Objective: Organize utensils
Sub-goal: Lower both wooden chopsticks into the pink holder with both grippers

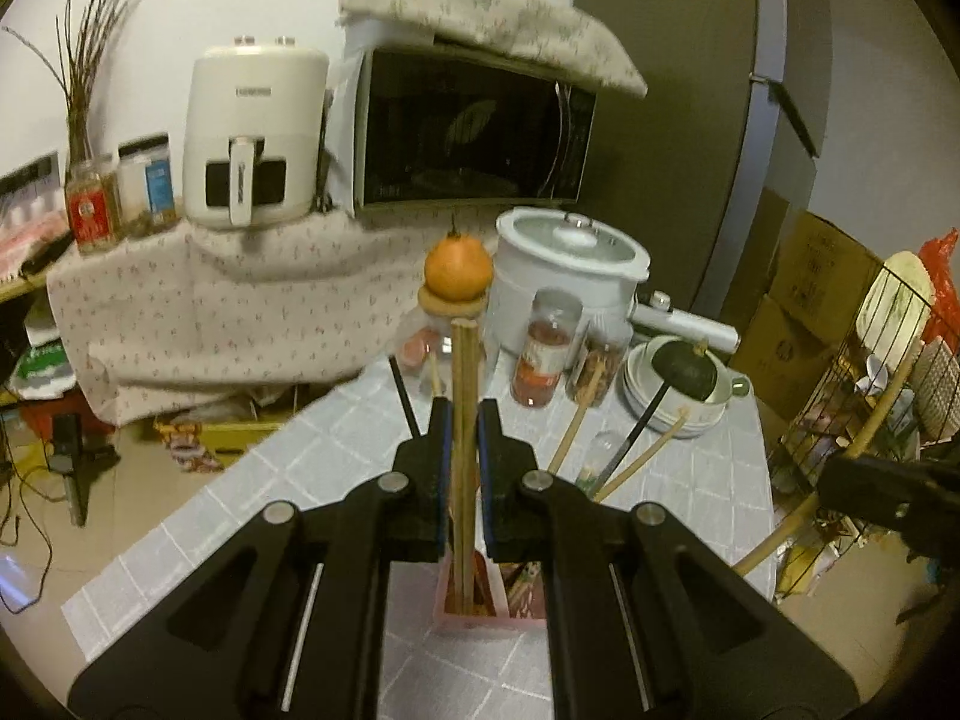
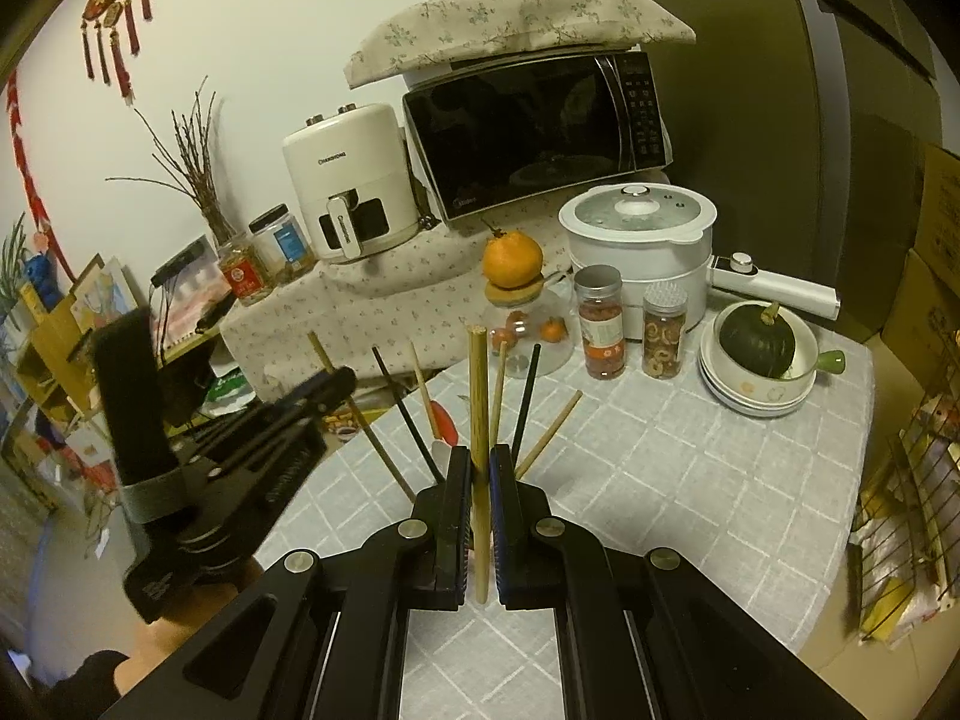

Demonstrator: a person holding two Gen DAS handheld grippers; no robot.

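Left black two-finger gripper (image 1: pixel 463 420): jaws closed to a narrow gap on a pair of pale wooden chopsticks (image 1: pixel 463 420), upright between the blue pads, lower ends inside the pink rectangular utensil holder (image 1: pixel 480 618) directly below.

Right black two-finger gripper (image 2: pixel 480 468): jaws pinched on one tan bamboo chopstick (image 2: pixel 478 396), upright, tip above the fingers, lower end hanging free over the grey checked tablecloth (image 2: pixel 690 480).

Loose black and wooden chopsticks (image 2: pixel 528 396) stand fanned just beyond the right fingertips.

Dim, soft, fisheye-warped, dark corners
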